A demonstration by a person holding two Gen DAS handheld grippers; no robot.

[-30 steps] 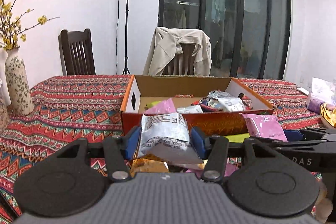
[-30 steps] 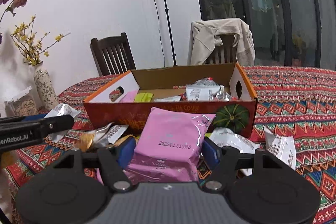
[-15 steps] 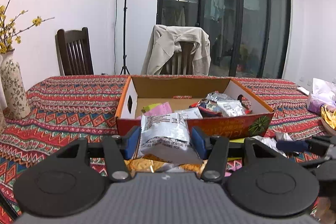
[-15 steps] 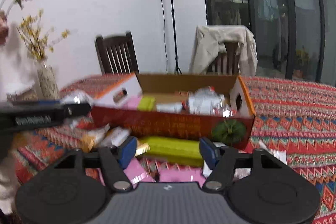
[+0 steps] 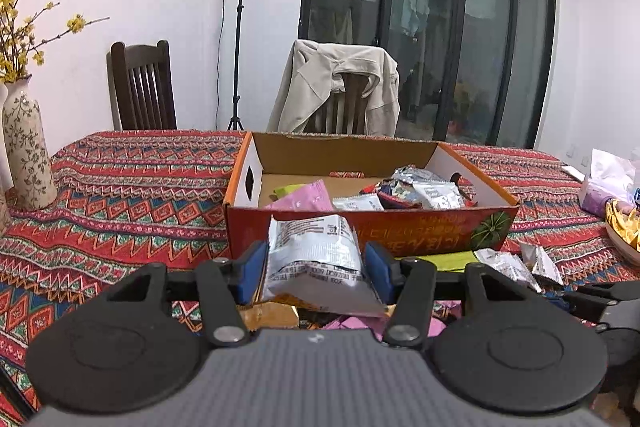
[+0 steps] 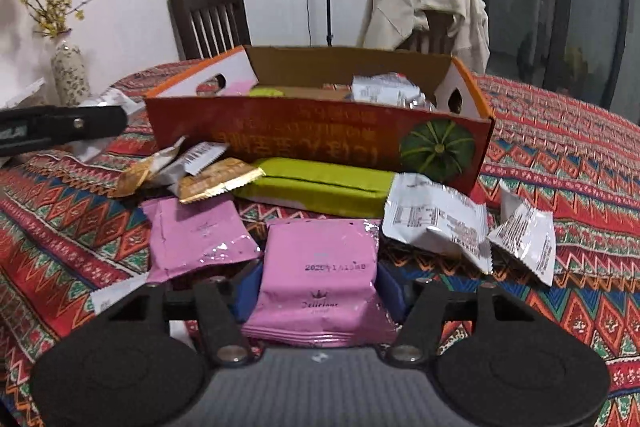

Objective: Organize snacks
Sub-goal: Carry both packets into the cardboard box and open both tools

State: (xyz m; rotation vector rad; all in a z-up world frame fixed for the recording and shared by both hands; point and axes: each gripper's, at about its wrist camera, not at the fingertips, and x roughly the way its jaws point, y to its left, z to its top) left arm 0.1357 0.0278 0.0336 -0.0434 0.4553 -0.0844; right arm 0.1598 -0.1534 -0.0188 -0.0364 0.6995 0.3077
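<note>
My left gripper [image 5: 316, 267] is shut on a silver snack packet [image 5: 316, 259] and holds it above the table, just in front of the open cardboard box [image 5: 400, 231], which holds several snacks. My right gripper [image 6: 318, 287] has its jaws around a pink snack packet [image 6: 320, 279] that lies low at the table, in front of the same box [image 6: 320, 139]. Whether its pads press the packet I cannot tell. A second pink packet [image 6: 196, 239], a green packet [image 6: 320, 187], gold packets [image 6: 216, 179] and silver packets [image 6: 436, 219] lie around it.
A vase with yellow flowers [image 5: 26, 151] stands at the table's left edge. A tissue pack [image 5: 604, 183] and a bowl of chips [image 5: 624, 227] are at the right. Two chairs stand behind the table, one with a beige jacket [image 5: 340, 87]. The left gripper's side shows in the right wrist view [image 6: 60, 127].
The right gripper no longer holds a pink packet aloft; it dropped low to the table and now has a pink packet between its jaws. The left gripper kept its silver packet and rose slightly.
</note>
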